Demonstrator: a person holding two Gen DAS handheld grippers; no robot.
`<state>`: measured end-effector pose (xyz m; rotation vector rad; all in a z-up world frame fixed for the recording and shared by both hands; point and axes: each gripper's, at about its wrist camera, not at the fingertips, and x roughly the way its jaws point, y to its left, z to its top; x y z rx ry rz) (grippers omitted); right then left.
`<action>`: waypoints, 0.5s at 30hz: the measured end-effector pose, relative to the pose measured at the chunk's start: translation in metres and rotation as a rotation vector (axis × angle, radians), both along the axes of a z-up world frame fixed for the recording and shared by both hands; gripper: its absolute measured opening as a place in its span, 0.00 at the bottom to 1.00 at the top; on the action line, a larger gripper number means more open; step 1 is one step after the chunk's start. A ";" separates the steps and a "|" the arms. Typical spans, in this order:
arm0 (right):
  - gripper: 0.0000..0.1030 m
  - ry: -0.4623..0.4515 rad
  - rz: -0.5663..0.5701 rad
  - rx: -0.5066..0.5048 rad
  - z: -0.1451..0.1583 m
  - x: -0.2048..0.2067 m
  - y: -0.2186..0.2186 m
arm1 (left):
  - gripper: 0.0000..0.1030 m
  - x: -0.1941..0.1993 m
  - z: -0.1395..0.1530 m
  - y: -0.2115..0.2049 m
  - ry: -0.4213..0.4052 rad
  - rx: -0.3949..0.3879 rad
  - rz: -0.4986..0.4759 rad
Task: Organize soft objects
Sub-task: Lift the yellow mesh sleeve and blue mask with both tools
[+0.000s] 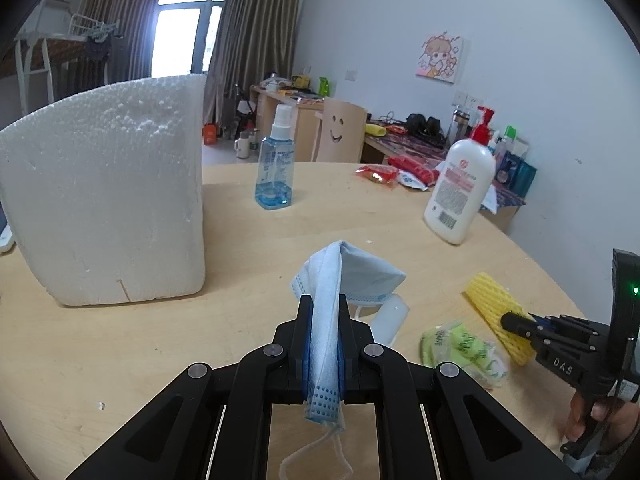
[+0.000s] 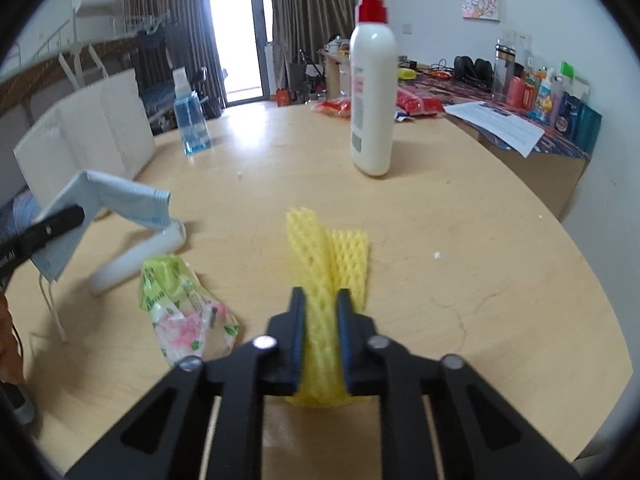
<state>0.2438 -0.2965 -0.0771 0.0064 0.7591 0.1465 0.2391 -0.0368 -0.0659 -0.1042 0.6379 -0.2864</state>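
Left tool (image 1: 324,300) clamped on blue mask (image 1: 348,272); right tool (image 2: 322,300) clamped on yellow foam net (image 2: 328,256).

we've got white walls (image 1: 400,20) | brown curtains (image 1: 256,32) round a bright glass door (image 1: 180,28) | cartoon picture (image 1: 439,59) | cluttered side desk (image 2: 532,148) | bunk bed (image 2: 100,40)

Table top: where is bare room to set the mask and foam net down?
Bare wood lies between the spray bottle and lotion bottle, and right of the foam net. Crowded: around the tissue pack and white tube.
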 end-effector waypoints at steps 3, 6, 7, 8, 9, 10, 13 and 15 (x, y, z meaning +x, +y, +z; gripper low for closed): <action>0.12 -0.027 0.023 0.042 0.009 -0.006 -0.003 | 0.09 -0.005 0.008 0.003 -0.028 -0.022 -0.007; 0.12 -0.055 0.031 0.064 0.019 -0.013 -0.003 | 0.09 -0.013 0.017 0.007 -0.051 -0.044 -0.011; 0.12 -0.064 0.035 0.067 0.022 -0.014 -0.004 | 0.09 -0.015 0.020 0.007 -0.054 -0.053 -0.016; 0.12 -0.082 0.033 0.068 0.027 -0.017 -0.004 | 0.09 -0.019 0.024 0.008 -0.061 -0.056 -0.019; 0.12 -0.093 0.034 0.069 0.030 -0.019 -0.003 | 0.09 -0.024 0.028 0.010 -0.075 -0.056 -0.016; 0.12 -0.107 0.039 0.075 0.035 -0.022 -0.002 | 0.09 -0.027 0.031 0.011 -0.084 -0.057 -0.017; 0.12 -0.151 0.059 0.090 0.046 -0.031 0.002 | 0.09 -0.038 0.040 0.011 -0.114 -0.050 -0.025; 0.12 -0.171 0.074 0.097 0.052 -0.034 0.005 | 0.09 -0.045 0.047 0.011 -0.138 -0.041 -0.030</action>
